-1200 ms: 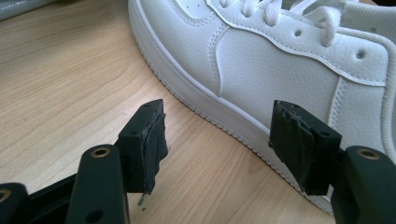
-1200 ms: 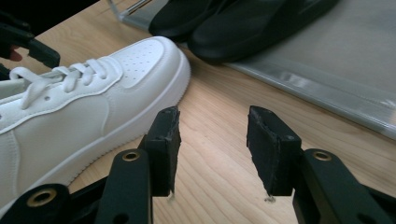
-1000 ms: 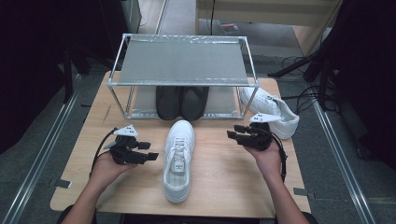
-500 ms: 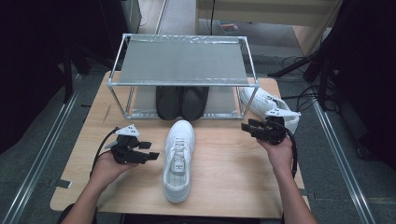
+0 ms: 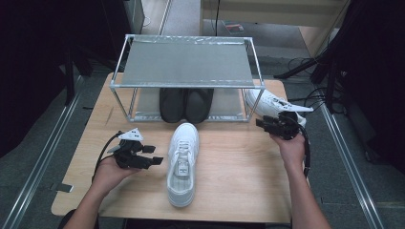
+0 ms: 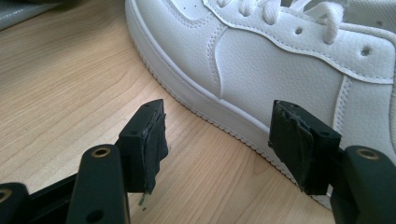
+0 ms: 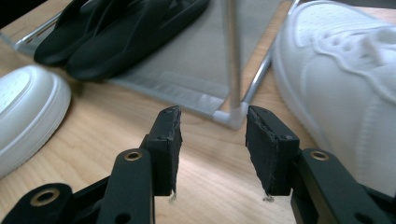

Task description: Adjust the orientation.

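One white sneaker (image 5: 183, 162) lies mid-table, toe toward the rack. My left gripper (image 5: 154, 155) rests just left of it, open and pointing at its side. In the left gripper view the open left gripper (image 6: 219, 116) frames the sneaker's (image 6: 280, 70) sole edge without touching it. A second white sneaker (image 5: 274, 102) lies at the rack's right front corner. Beside it, my right gripper (image 5: 261, 125) is open and holds nothing. From the right gripper view, the open right gripper (image 7: 212, 116) faces the rack's corner post (image 7: 232, 56), with that sneaker (image 7: 345, 70) to the right.
A metal-framed rack (image 5: 186, 62) with a grey shelf stands at the back of the wooden table (image 5: 239, 181). A pair of black slippers (image 5: 186, 105) sits on its lower level. Cables lie on the floor at the right.
My right gripper has moved right and away from me, toward the rack's front right corner and the second sneaker. The left gripper and the middle sneaker have stayed put.
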Demonstrator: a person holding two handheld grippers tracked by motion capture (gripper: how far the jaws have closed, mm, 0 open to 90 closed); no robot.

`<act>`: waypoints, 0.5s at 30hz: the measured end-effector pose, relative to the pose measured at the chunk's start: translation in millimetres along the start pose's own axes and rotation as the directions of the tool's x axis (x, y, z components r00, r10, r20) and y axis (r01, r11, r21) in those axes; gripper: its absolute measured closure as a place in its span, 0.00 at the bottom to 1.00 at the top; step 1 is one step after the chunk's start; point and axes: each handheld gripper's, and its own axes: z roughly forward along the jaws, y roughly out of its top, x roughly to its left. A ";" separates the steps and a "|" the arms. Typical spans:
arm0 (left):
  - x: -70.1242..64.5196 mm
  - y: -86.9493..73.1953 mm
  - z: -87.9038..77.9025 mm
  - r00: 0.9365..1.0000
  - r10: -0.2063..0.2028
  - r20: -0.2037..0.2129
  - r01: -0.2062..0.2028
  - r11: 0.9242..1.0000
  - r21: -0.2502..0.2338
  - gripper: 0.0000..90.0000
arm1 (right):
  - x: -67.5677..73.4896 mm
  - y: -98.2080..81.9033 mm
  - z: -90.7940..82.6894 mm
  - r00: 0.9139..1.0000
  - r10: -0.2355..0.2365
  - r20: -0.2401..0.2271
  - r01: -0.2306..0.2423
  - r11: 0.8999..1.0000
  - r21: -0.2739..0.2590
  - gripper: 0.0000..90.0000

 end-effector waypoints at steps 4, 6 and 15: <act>-1.2 -2.6 -1.1 1.000 0.001 -0.006 -0.001 1.000 0.002 0.41 | -13.8 6.1 -1.6 1.000 0.009 0.024 -0.009 1.000 -0.004 0.64; -1.8 -4.1 -1.8 1.000 -0.003 -0.006 0.003 1.000 0.003 0.41 | -21.5 9.3 -2.6 0.999 0.003 0.034 -0.004 1.000 0.014 0.64; -2.9 -11.7 -7.2 1.000 -0.016 -0.020 0.016 1.000 -0.010 0.41 | -40.9 21.5 -16.8 0.996 0.034 0.077 -0.035 0.999 0.003 0.65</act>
